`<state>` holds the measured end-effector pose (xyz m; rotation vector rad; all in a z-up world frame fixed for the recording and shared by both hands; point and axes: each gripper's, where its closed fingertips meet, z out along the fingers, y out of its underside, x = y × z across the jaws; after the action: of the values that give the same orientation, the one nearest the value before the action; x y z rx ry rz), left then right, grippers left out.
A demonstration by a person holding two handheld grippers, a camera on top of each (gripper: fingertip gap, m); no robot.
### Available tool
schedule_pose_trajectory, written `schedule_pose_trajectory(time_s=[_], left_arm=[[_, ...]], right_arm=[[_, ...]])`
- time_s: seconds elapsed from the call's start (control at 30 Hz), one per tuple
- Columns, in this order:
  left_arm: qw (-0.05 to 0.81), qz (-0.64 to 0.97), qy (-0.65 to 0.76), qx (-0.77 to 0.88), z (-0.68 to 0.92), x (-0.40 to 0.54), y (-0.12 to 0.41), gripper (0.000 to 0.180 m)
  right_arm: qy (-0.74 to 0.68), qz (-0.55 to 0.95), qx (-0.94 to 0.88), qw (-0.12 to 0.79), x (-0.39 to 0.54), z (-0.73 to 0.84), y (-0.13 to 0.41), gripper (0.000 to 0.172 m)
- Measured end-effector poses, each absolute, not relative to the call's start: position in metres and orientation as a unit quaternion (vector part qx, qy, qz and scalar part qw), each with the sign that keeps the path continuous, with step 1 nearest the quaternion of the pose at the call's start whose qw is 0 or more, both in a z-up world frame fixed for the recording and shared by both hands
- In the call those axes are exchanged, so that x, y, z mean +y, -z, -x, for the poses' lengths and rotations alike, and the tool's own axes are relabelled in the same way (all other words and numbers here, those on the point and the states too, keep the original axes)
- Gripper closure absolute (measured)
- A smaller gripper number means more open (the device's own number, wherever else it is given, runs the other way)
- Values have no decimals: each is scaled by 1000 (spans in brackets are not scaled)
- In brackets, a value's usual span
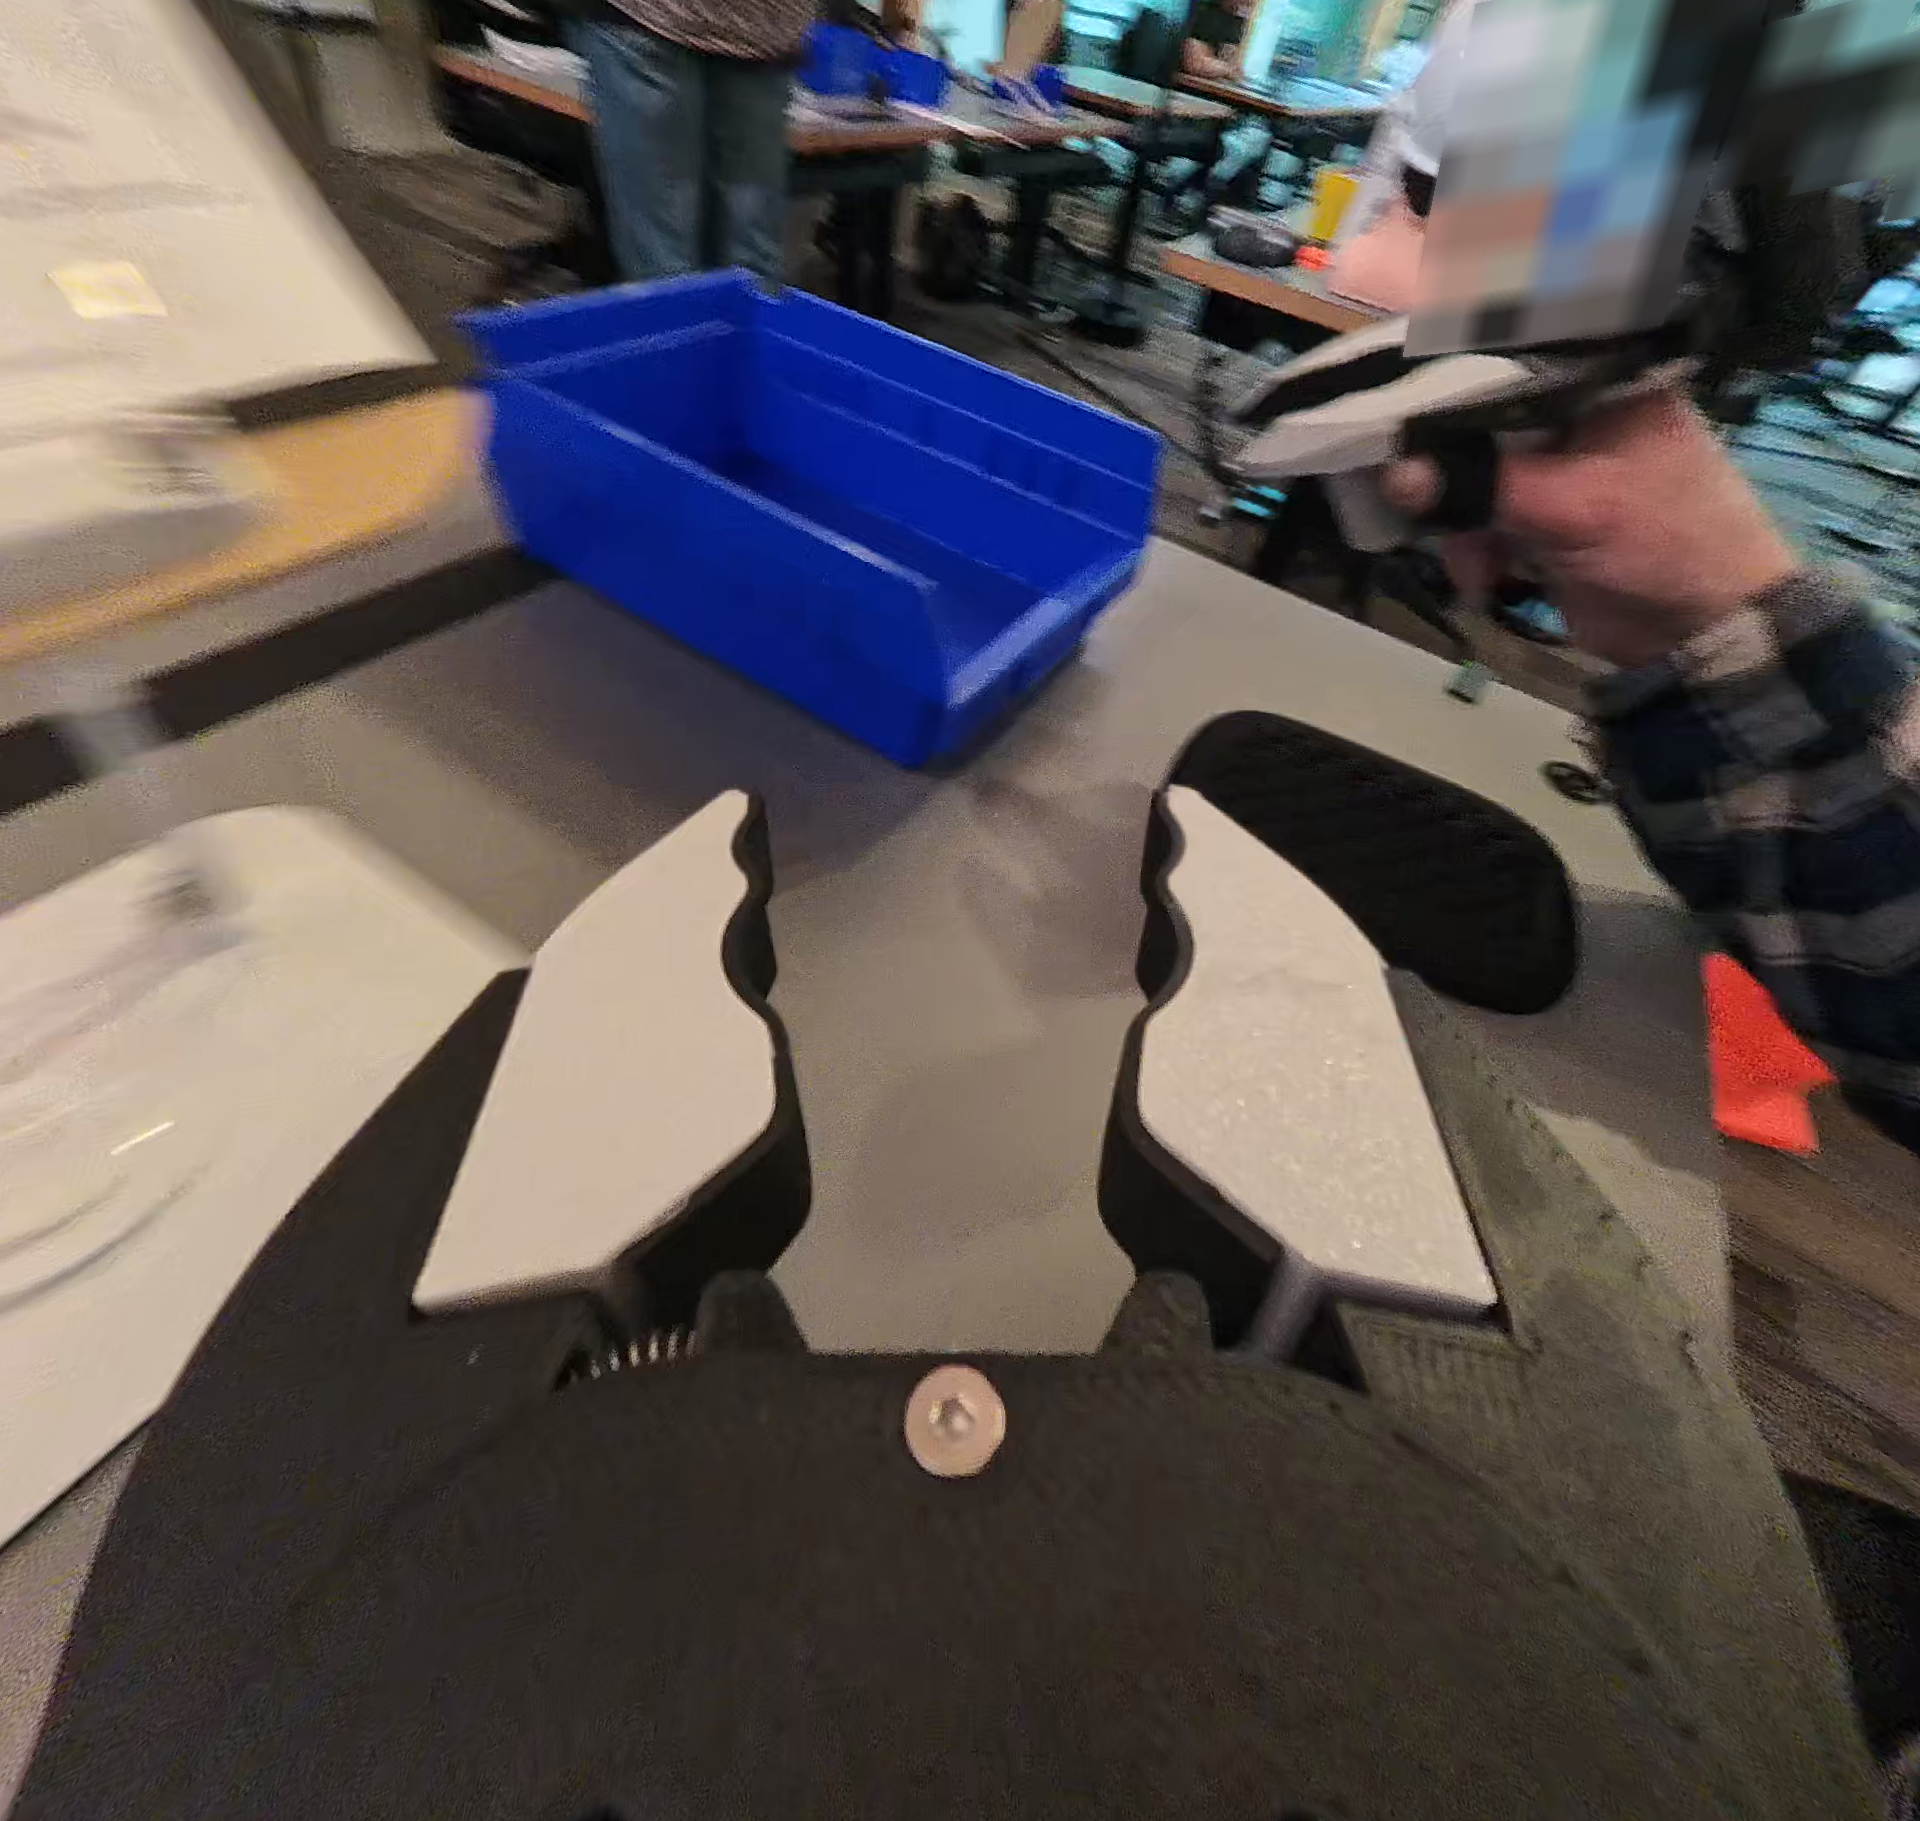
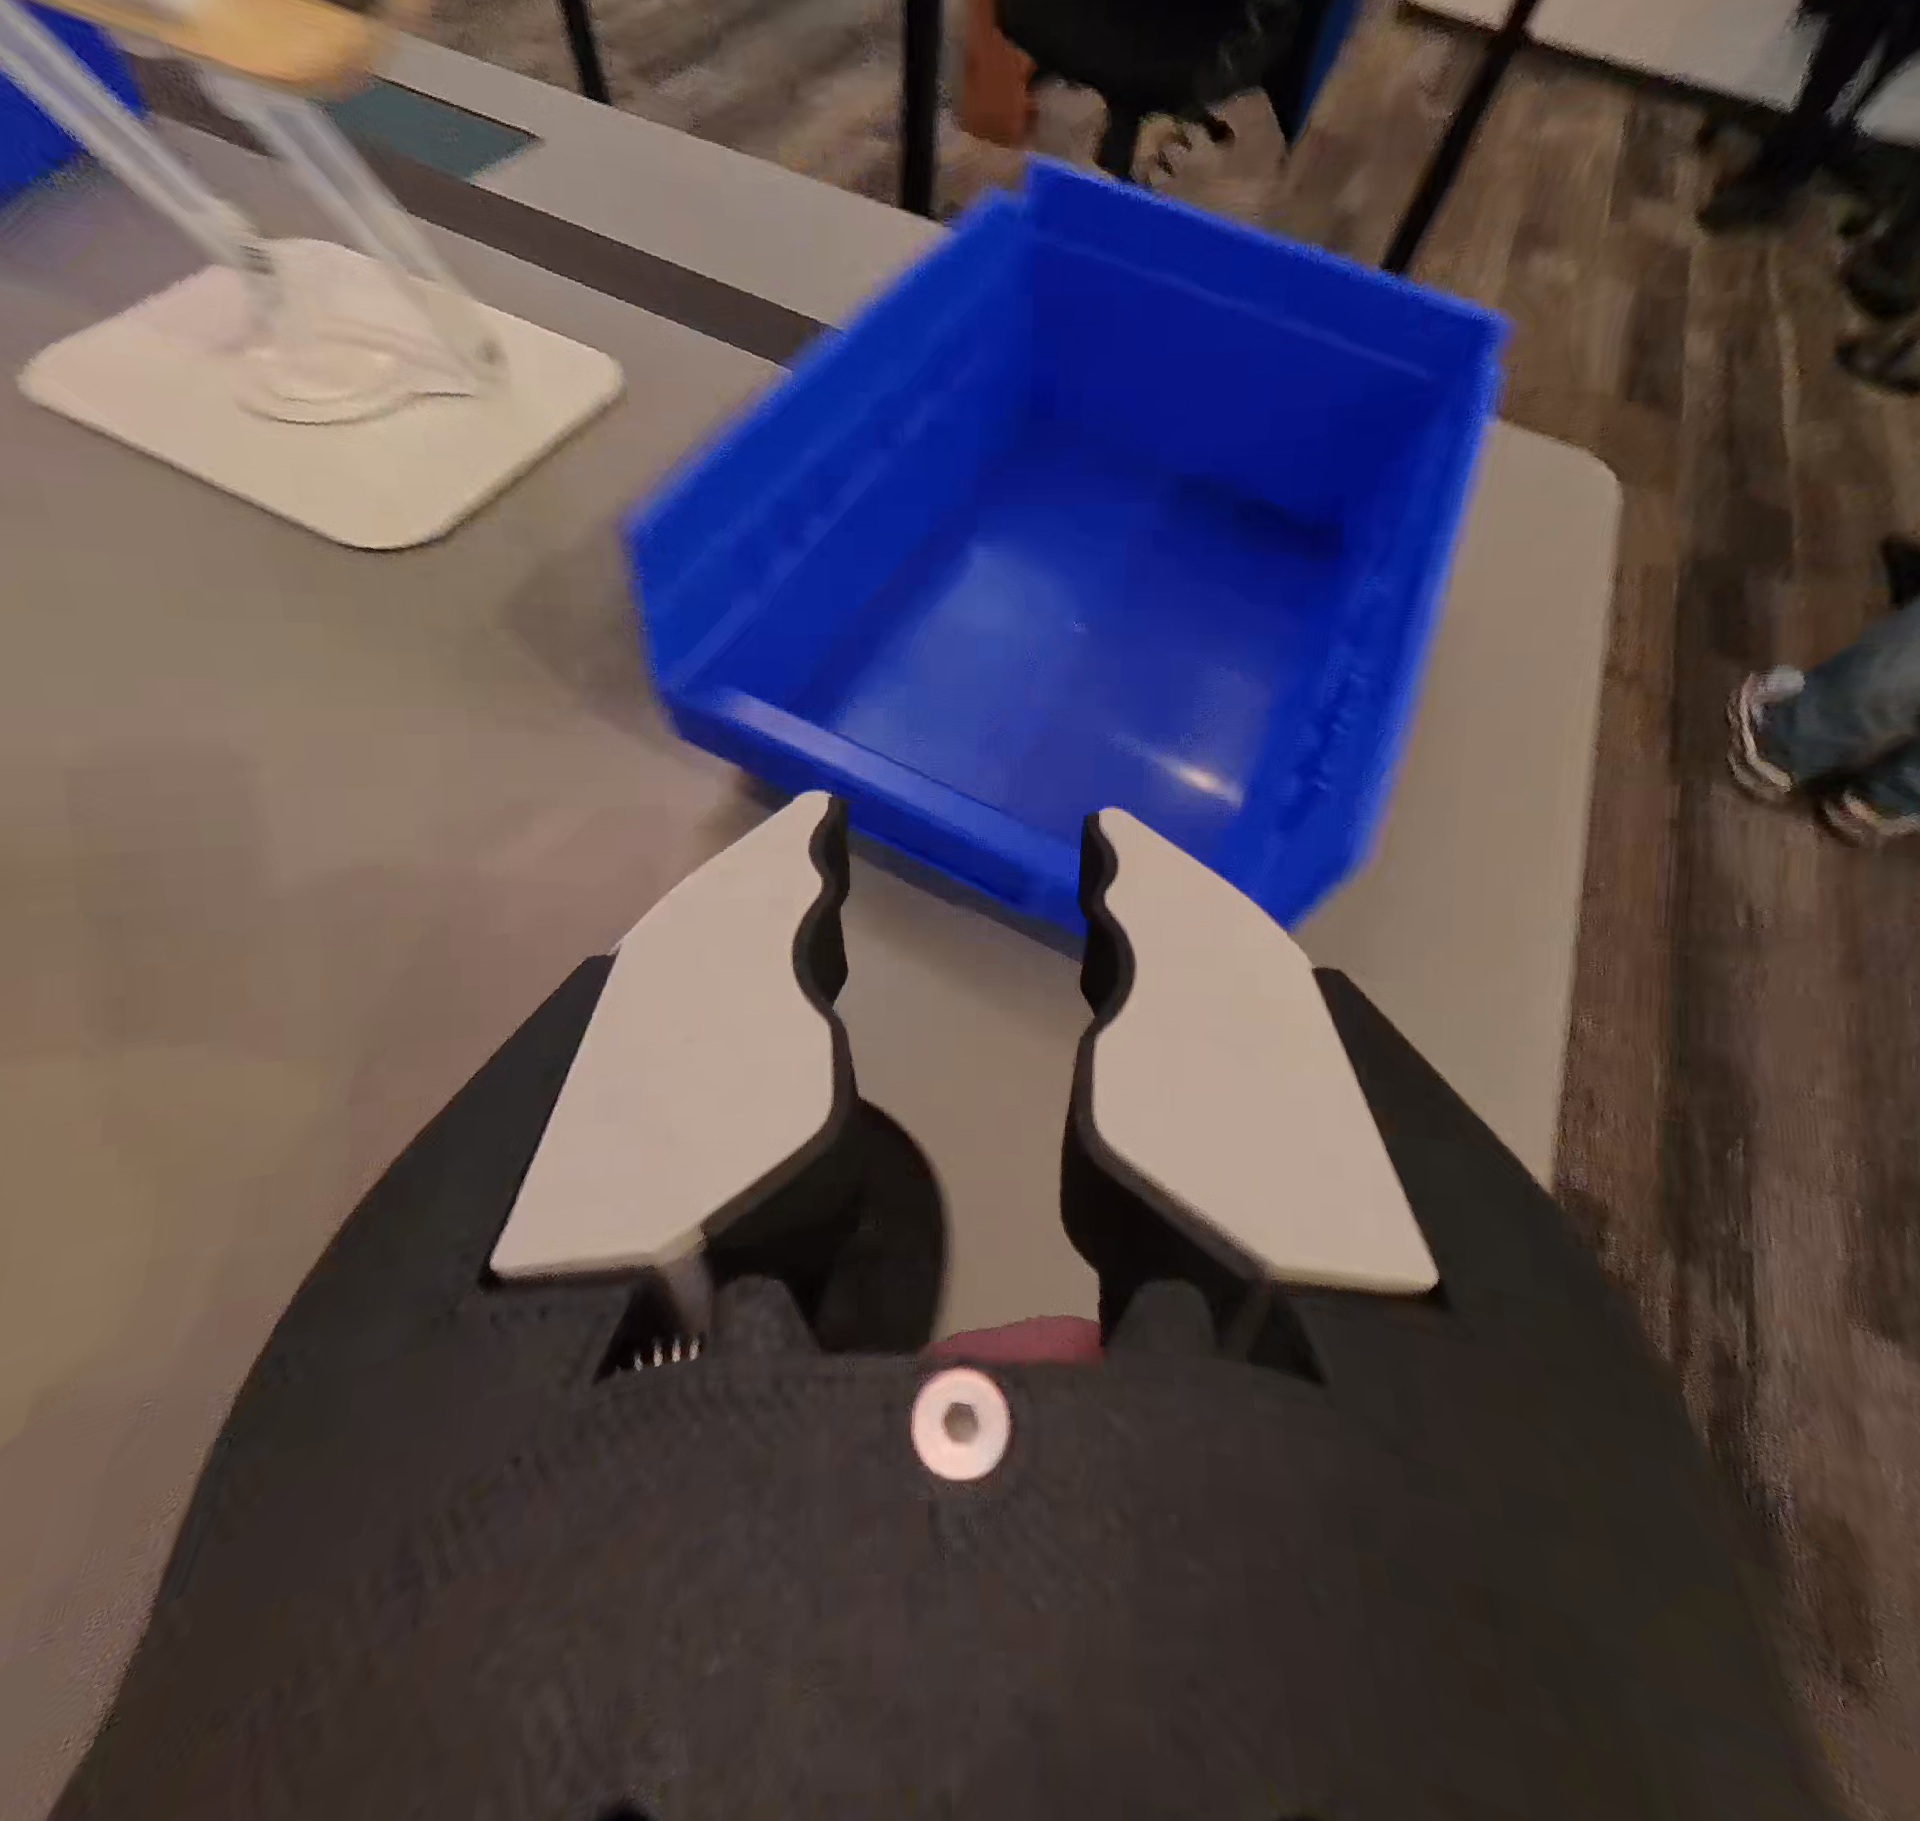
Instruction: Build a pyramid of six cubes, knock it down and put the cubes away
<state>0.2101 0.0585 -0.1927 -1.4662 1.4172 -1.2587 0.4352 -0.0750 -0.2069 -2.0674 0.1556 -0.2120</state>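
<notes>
A blue bin stands on the grey table. In the right wrist view the bin looks empty inside. No cubes show in either view. My left gripper is open and empty above the bare table, short of the bin's near corner. My right gripper is open and empty, its fingertips just before the bin's low front wall. The right gripper also shows in the left wrist view, held by a hand to the right of the bin.
A white stand base with a clear holder sits left of the bin. A black padded chair part and an orange-red object lie at the right. The table's edge is just right of the bin. People stand beyond. Left tips to right tips: about 25 cm.
</notes>
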Motion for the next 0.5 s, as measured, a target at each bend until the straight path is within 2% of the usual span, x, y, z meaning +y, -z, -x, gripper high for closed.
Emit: schedule_pose_trajectory(time_s=[0.13, 0.27, 0.37, 0.47, 0.5], left_arm=[[515, 626, 384, 442, -85, 171, 164, 116], [593, 712, 230, 298, 74, 291, 176, 112], [596, 755, 159, 222, 162, 353, 199, 114], [563, 795, 90, 208, 203, 393, 233, 106], [538, 814, 93, 201, 207, 400, 247, 96]], right_arm=[[60, 835, -13, 547, -47, -348, 188, 131], [1, 824, -81, 560, -6, -265, 195, 132], [-25, 822, -126, 555, 27, -215, 208, 133], [-44, 821, -159, 546, 54, -176, 220, 134], [-50, 821, -165, 544, 62, -167, 224, 134]])
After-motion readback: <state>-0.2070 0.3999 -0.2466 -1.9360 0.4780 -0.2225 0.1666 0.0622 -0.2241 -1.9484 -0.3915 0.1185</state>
